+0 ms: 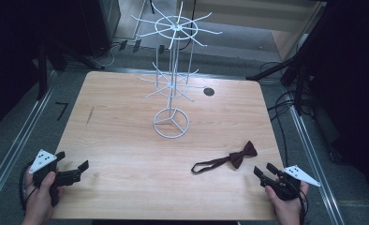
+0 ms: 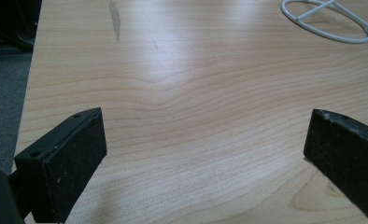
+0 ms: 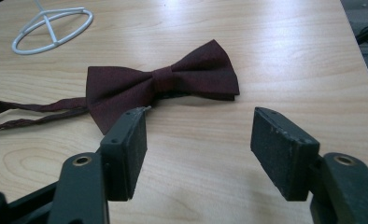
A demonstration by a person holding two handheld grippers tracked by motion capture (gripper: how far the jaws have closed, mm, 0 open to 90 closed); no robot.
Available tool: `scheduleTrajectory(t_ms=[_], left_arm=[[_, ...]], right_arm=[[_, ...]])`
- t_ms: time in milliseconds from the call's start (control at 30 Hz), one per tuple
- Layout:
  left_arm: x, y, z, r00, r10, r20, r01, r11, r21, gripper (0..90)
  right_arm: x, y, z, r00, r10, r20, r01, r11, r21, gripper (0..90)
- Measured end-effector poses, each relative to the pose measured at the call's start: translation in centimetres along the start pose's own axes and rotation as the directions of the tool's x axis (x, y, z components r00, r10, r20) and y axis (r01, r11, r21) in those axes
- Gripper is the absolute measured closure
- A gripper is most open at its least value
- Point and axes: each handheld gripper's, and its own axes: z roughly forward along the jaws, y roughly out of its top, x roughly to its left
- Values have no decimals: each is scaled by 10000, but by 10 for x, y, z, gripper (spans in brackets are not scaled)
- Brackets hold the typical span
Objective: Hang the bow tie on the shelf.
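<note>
Right gripper (image 1: 263,171) sits low at the table's near right corner, jaws spread apart and gripping nothing, a hand (image 1: 285,206) wrapped round its body and the grey plate on top. In the right gripper view the two black pads (image 3: 128,154) frame bare wood, with the bow tie (image 3: 161,84) just beyond them, not touching.

Bow tie (image 1: 242,154) is dark maroon and lies flat on the table (image 1: 126,140), near and in front of the right gripper. Its long axis runs diagonally: the bow end points away toward the table's far right, and the thin strap (image 1: 210,165) trails back toward the near middle. No label or writing readable on it.

Left gripper (image 1: 71,171) is over at the near left corner, well apart from the bow tie, jaws wide apart and empty; the left gripper view shows plain wood grain between its pads (image 2: 74,158).

White wire stand (image 1: 172,70) rises mid-table, beyond the bow tie and to its left, its ring base (image 1: 171,123) resting on the wood. A small dark round spot (image 1: 209,92) sits on the table beyond the bow tie.
</note>
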Motion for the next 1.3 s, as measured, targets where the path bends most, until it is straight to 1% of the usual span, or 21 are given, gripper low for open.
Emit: scheduleTrajectory(t_ms=[67, 133, 233, 300, 433, 467, 567, 600, 633, 667, 700, 733, 867, 900, 933, 1100, 1133, 1167, 1233, 1300], left_arm=[[0, 0, 0, 10000, 59, -12, -59, 10000, 45, 0], [-1, 0, 0, 10000, 87, -27, -87, 10000, 38, 0], [0, 0, 0, 10000, 95, 24, -95, 9999, 40, 1], [0, 0, 0, 10000, 72, 50, -72, 10000, 62, 1], [0, 0, 0, 10000, 70, 68, -71, 9999, 89, 1], [0, 0, 1, 9999, 73, 84, -74, 9999, 87, 1], [0, 0, 0, 9999, 73, 102, -74, 9999, 79, 1], [0, 0, 0, 9999, 73, 102, -74, 9999, 79, 2], [0, 0, 0, 9999, 74, 109, -75, 9999, 78, 1], [0, 0, 0, 9999, 74, 106, -75, 9999, 80, 1], [0, 0, 0, 9999, 74, 106, -75, 9999, 80, 1], [0, 0, 0, 9999, 75, 101, -76, 9999, 84, 1], [0, 0, 0, 9999, 56, 130, -57, 10000, 81, 1], [0, 0, 0, 9999, 56, 130, -57, 10000, 81, 1], [0, 0, 0, 9999, 39, 119, -40, 10000, 83, 1], [0, 0, 0, 9999, 45, 126, -46, 9999, 90, 1], [0, 0, 0, 9999, 33, 123, -34, 10000, 76, 1], [0, 0, 0, 9999, 33, 123, -34, 10000, 76, 1], [0, 0, 0, 9999, 32, 142, -33, 10000, 75, 1], [0, 0, 1, 9999, 54, 154, -55, 9999, 100, 1]], right_arm=[[2, 4, 3, 10000, -50, 36, 50, 10000, 27, 377], [5, 9, 6, 10000, -28, -36, 28, 9999, 135, 375], [14, 17, 10, 9997, -194, -144, 199, 9993, 314, 372], [22, 24, 13, 9989, -400, -258, 409, 9986, 341, 371], [40, 34, 20, 9930, -1000, -621, 1023, 9942, 336, 370], [45, 35, 23, 9898, -1222, -735, 1257, 9911, 437, 369], [56, 35, 32, 9814, -1648, -985, 1719, 9828, 676, 369], [56, 35, 32, 9814, -1648, -985, 1719, 9828, 676, 369], [64, 35, 38, 9744, -1901, -1197, 2005, 9762, 821, 364], [66, 36, 40, 9724, -1956, -1275, 2073, 9744, 868, 362], [66, 36, 40, 9724, -1956, -1275, 2073, 9744, 868, 362], [71, 37, 45, 9690, -2030, -1406, 2170, 9718, 922, 359], [79, 39, 54, 9614, -2279, -1541, 2453, 9637, 1052, 353], [79, 39, 54, 9614, -2279, -1541, 2453, 9637, 1052, 353], [84, 40, 58, 9518, -2542, -1715, 2762, 9536, 1195, 352], [92, 39, 68, 9341, -2870, -2123, 3216, 9348, 1511, 349], [93, 38, 70, 9319, -2903, -2175, 3268, 9321, 1560, 346], [93, 38, 71, 9273, -2968, -2280, 3359, 9287, 1571, 343], [94, 37, 74, 9229, -2976, -2445, 3421, 9249, 1656, 334], [94, 36, 76, 9193, -2919, -2641, 3419, 9247, 1678, 322]])
